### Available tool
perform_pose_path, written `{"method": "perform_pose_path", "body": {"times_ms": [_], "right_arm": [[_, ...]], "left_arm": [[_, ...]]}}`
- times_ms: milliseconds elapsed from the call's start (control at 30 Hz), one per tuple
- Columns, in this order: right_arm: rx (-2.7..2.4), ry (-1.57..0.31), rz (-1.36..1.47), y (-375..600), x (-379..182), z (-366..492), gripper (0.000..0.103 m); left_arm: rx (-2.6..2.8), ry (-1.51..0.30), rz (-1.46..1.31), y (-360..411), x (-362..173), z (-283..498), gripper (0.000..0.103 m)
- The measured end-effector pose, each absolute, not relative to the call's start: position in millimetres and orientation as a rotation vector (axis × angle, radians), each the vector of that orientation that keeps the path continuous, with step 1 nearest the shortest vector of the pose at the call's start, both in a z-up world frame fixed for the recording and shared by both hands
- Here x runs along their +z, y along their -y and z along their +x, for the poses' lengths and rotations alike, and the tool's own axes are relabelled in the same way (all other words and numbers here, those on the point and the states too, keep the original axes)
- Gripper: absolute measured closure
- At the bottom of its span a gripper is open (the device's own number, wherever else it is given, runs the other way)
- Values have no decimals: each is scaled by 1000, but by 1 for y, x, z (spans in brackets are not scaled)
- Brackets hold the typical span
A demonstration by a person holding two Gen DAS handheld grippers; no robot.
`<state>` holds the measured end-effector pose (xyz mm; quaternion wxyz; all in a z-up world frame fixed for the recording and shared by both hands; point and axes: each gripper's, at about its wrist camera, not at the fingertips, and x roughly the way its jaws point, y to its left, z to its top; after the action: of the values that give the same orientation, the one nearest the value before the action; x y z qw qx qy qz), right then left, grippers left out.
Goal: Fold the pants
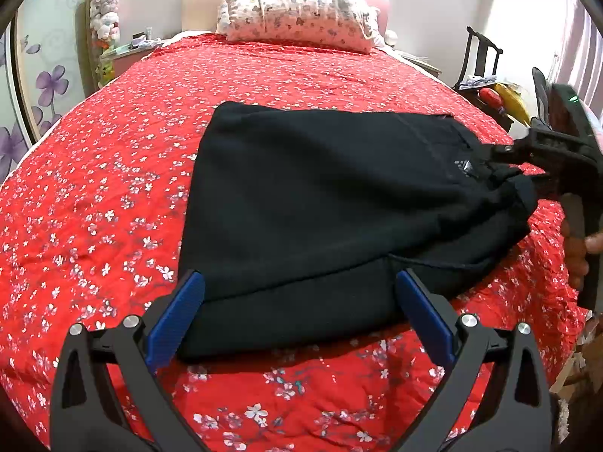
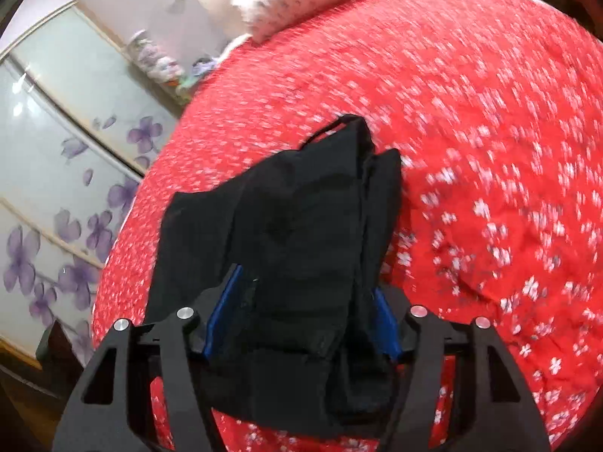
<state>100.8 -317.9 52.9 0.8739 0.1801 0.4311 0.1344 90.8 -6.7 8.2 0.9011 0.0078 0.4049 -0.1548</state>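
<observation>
The black pants (image 1: pixel 320 203) lie folded in a thick stack on the red flowered bedspread (image 1: pixel 113 173). My left gripper (image 1: pixel 299 282) is open, its blue pads on either side of the stack's near edge. My right gripper (image 2: pixel 305 286) is shut on a bunched part of the pants (image 2: pixel 301 233) and lifts the cloth off the bed. In the left wrist view the right gripper (image 1: pixel 501 154) grips the waistband end at the right. The right wrist view is blurred.
A flowered pillow (image 1: pixel 297 15) lies at the head of the bed. A wardrobe with purple flower panels (image 2: pixel 56 173) stands along the left. A dark chair (image 1: pixel 478 60) with clutter stands right of the bed.
</observation>
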Motion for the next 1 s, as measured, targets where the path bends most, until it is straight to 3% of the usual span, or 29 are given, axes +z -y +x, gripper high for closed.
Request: {"method": "perform_pose_path", "body": {"times_ms": [200, 367, 500, 600, 667, 733, 1000], "right_arm": [[303, -836, 140, 284, 70, 91, 38], [290, -941, 623, 350, 31, 113, 44], [297, -967, 849, 379, 3, 118, 44], [302, -995, 898, 383, -11, 121, 44], [327, -971, 901, 384, -13, 119, 58], [377, -932, 859, 381, -4, 114, 62], [382, -930, 889, 387, -12, 113, 63]], "left_arm": [[-315, -837, -2, 2, 7, 91, 2], [-389, -821, -171, -24, 27, 90, 2], [-408, -826, -367, -65, 44, 112, 2], [-397, -907, -454, -84, 37, 141, 2], [-395, -960, -496, -88, 28, 156, 2], [-398, -1041, -541, -89, 13, 174, 2], [-449, -1111, -635, -76, -7, 201, 5]]}}
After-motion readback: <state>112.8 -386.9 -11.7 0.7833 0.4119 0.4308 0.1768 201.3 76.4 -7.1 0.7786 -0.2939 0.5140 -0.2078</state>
